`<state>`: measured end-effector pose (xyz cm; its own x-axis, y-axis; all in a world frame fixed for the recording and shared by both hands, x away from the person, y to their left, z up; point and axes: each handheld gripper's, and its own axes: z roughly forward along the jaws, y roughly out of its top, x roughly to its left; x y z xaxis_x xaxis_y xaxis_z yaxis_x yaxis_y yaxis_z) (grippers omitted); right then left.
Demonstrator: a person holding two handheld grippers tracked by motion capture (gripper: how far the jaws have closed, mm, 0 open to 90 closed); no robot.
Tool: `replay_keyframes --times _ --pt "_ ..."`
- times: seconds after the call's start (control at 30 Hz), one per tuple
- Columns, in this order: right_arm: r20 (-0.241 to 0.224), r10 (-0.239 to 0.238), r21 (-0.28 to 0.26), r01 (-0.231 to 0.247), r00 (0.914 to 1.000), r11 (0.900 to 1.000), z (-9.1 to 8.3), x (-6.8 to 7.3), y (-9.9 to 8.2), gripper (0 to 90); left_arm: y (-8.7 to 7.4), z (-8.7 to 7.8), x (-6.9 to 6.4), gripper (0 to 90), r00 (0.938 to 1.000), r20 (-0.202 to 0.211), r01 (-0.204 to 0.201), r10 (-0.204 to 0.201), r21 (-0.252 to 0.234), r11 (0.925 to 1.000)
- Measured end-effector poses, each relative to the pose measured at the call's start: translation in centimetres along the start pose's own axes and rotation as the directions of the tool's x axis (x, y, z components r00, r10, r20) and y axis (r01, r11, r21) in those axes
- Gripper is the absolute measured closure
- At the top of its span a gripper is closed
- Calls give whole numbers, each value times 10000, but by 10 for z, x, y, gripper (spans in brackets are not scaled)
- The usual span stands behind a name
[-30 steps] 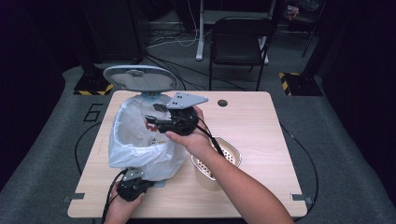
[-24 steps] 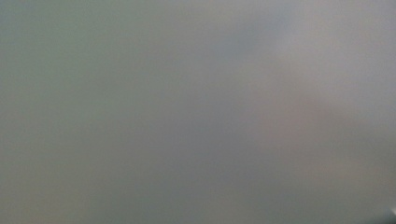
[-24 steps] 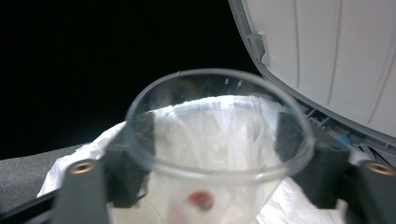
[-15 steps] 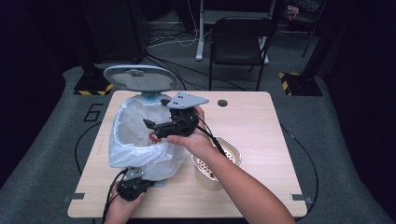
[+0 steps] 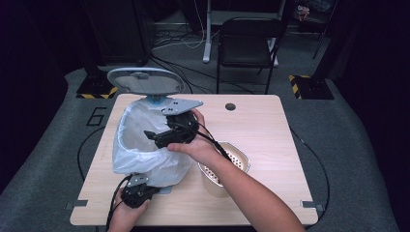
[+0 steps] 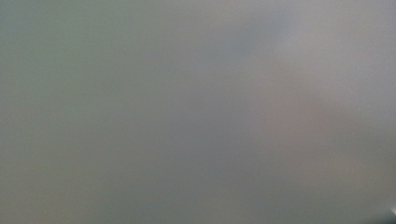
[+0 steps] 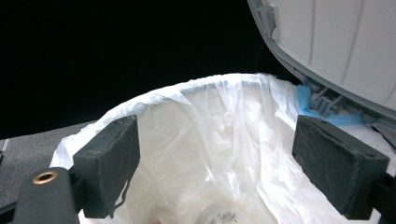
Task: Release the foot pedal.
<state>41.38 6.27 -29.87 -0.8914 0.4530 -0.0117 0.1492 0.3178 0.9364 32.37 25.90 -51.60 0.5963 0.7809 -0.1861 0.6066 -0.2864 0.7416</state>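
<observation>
A bin lined with a white plastic bag (image 5: 138,150) stands on the left of the table, its grey lid (image 5: 142,81) tipped up behind it. My right gripper (image 5: 155,137) hovers over the bag's mouth. Its jaws have just been opening and stand open with nothing between them. In the right gripper view both pads (image 7: 109,163) frame the bag's crinkled inside (image 7: 219,135), with the lid (image 7: 336,42) at the upper right. My left gripper (image 5: 138,191) sits low at the bag's foot near the front edge. Its own view is a grey blur.
A beige perforated cup (image 5: 227,164) stands just right of the bin, under my right forearm. The wooden table (image 5: 275,130) has a cable hole (image 5: 230,106) at the back. A black chair (image 5: 251,38) stands beyond the table. Cables trail off the left edge.
The right gripper's jaws spread apart and the hand dipped slightly toward the bag's mouth. The left gripper stayed where it was.
</observation>
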Motion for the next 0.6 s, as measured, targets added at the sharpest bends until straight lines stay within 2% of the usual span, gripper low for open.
replay_keyframes --times 0.1,0.2,0.23,0.37,0.4,0.43,0.5,0.57,0.6 --pt "0 -281 -28 281 9996 9996 -5 1 0 146 0 0 0 900 10000 2 -27 27 18 10000" --pt "-4 -309 -108 309 9995 9995 -11 2 -1 152 0 0 0 900 10000 7 5 -5 4 10000" --pt "97 -265 -286 268 9996 9992 -20 2 -4 165 0 0 0 900 10000 10 30 -30 16 10000" --pt "472 -250 -398 269 9986 9988 -42 -3 -13 190 0 0 0 899 9999 69 93 -93 -19 10000" --pt "472 -250 -398 269 9986 9988 -42 -3 -13 190 0 0 0 897 9999 69 93 -93 -19 10000" --pt "557 -114 -378 135 9984 9992 -53 -7 -19 201 0 -1 0 895 9999 94 129 -130 40 9999" --pt "634 -66 -418 92 9980 9991 -61 -9 -24 213 1 -4 0 865 9996 136 249 -251 103 9996" --pt "680 -43 -417 71 9977 9991 -71 -12 -30 234 1 -6 0 846 9997 261 25 -24 -24 10000" --pt "705 -18 -423 47 9975 9991 -76 -12 -32 235 2 -6 0 846 9993 299 235 -234 -51 9997"
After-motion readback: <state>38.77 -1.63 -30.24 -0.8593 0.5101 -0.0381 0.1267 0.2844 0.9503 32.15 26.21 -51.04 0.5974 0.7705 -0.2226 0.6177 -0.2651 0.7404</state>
